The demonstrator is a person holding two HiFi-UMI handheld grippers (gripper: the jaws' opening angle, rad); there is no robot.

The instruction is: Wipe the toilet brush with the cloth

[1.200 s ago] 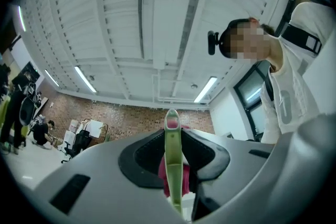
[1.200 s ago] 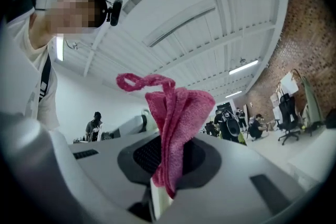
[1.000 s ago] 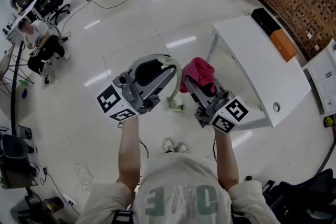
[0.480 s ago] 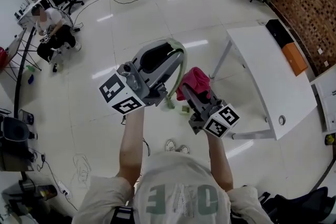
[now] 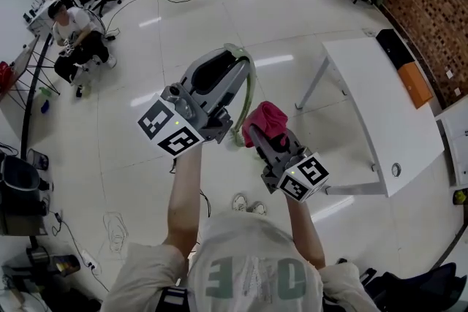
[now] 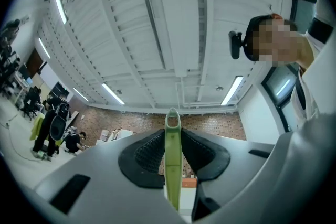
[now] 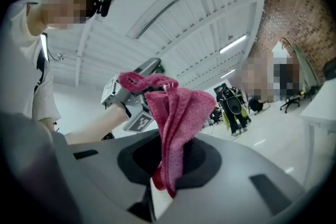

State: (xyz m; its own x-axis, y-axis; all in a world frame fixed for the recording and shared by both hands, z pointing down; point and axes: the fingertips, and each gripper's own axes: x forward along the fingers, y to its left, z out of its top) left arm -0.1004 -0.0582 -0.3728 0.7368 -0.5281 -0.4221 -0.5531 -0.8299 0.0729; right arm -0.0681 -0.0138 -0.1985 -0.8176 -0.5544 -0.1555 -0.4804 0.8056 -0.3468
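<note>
The left gripper (image 5: 232,63) was clamped narrowly on the green toilet brush (image 5: 253,85), whose long handle curved from the jaws down toward six o'clock. Just beside the handle, at its three o'clock, hung the pink cloth (image 5: 268,118), pinched in the right gripper (image 5: 261,131). Open floor (image 5: 146,128) lay beneath, and the white table (image 5: 380,106) stood well apart at three o'clock.

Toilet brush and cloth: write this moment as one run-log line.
left claw: shut on green toilet brush handle | right claw: shut on pink cloth | cloth beside brush, contact unclear
</note>
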